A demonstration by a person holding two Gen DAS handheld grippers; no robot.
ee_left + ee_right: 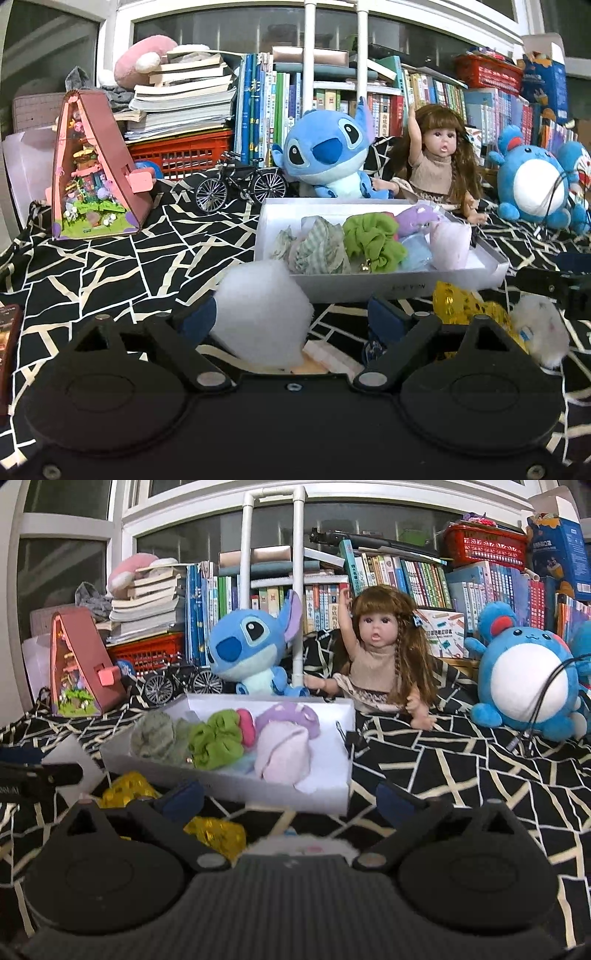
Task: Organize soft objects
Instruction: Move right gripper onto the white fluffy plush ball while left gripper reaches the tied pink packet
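A white box (391, 286) (236, 786) on the patterned cloth holds several soft items: a checked cloth (317, 245), a green scrunchie (373, 240) (216, 740), a purple toy (417, 218) (291, 716) and a pink pouch (450, 240) (282, 755). My left gripper (291, 317) is open, with a white foam block (264, 314) against its left finger. A gold sequin item (465, 306) (218, 832) and a white fluffy toy (543, 328) (299, 845) lie in front of the box. My right gripper (291, 797) is open above the fluffy toy.
A Stitch plush (325, 155) (247, 650), a doll (436, 158) (380, 653) and a blue round plush (528, 184) (528, 679) sit behind the box. A model bicycle (240, 184), a triangular toy house (92, 173) and stacked books (184, 96) stand at the back left.
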